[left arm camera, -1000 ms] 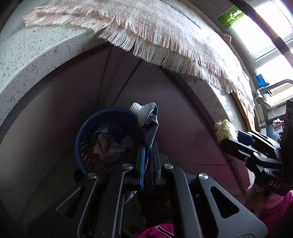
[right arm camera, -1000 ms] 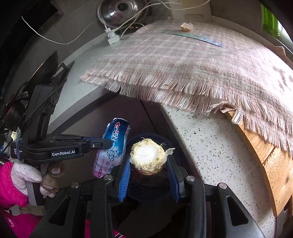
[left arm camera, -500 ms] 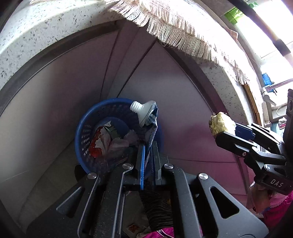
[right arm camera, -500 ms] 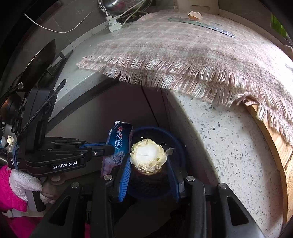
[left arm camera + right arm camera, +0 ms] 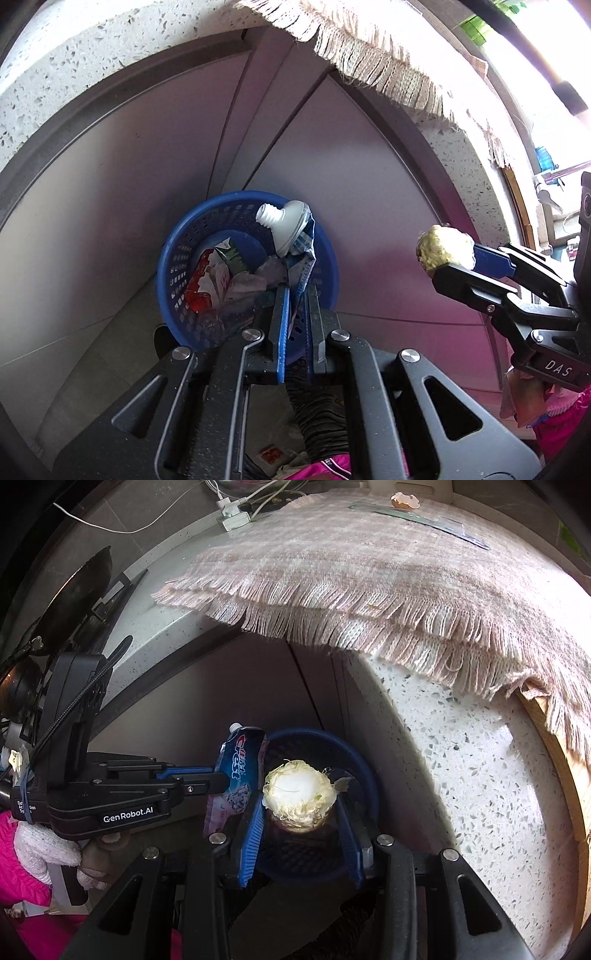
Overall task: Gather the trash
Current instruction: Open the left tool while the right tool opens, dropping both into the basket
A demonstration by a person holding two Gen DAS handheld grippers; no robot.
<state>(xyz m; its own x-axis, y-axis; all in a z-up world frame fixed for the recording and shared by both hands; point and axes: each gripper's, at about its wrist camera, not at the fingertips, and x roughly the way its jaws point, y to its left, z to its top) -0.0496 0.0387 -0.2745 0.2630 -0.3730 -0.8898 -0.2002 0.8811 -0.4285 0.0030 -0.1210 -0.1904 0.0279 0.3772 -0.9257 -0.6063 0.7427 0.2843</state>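
I am at the drop-off step, both tools loaded and poised over the blue basket [image 5: 325, 266] that sits on the floor at the foot of the cabinet doors. On my left, the left gripper [image 5: 295, 291] has its jaws pressed together on the flattened tail of a capless toothpaste tube [image 5: 286, 230], whose white shoulder and open neck hang above the basket's mouth; inside I can make out a green-and-white carton and a red wrapper among crumpled scraps. Further right, the right gripper [image 5: 300, 812] pinches a pale, fibrous vegetable stump [image 5: 299, 790] between its blue pads, held directly above the basket as that camera sees it. The next move, I judge, calls for letting each piece go while it hangs inside the rim, the tube first since it already overhangs the opening; the stump may roll, so I would lower it before releasing. Legible writing: "Crest" on the tube, "GenRobot.AI" on the left tool's body, and "DAS" on the right tool's.
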